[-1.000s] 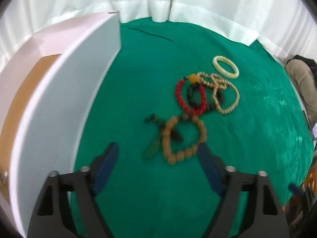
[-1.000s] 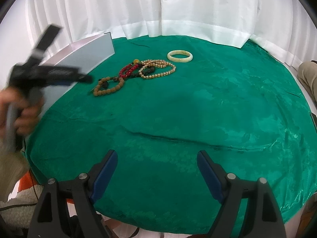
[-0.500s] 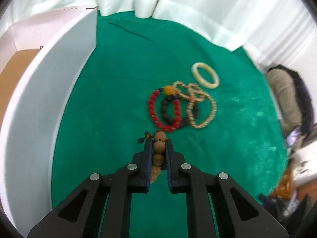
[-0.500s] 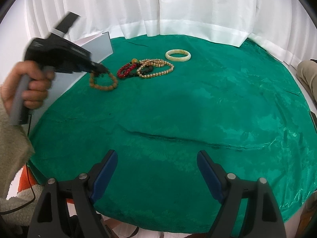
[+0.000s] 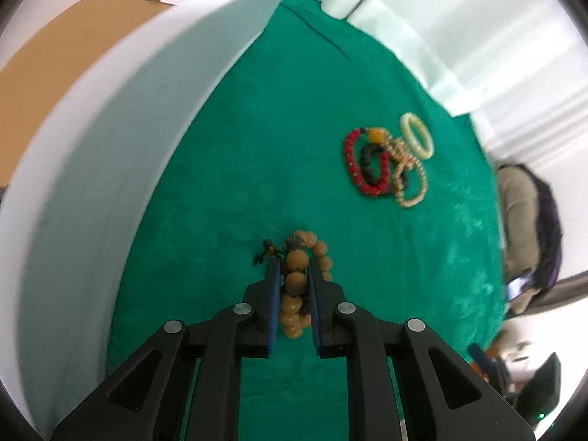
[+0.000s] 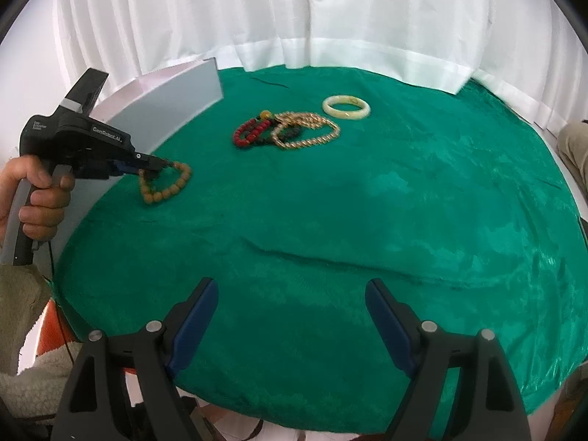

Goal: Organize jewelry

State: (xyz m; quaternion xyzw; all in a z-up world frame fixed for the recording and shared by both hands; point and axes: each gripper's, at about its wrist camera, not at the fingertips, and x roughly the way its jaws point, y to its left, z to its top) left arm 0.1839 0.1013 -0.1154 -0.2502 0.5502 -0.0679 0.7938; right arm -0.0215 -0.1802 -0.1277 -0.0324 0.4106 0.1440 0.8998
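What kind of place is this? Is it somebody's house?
Hard to say; it looks like a staged recording setup. A table draped in green cloth, white curtains hung all round, and a white box beside a small pile of bracelets.

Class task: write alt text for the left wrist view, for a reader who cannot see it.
The left hand-held gripper is shut on a brown bead bracelet above a green cloth. A white box stands left; more bracelets lie tangled further right.
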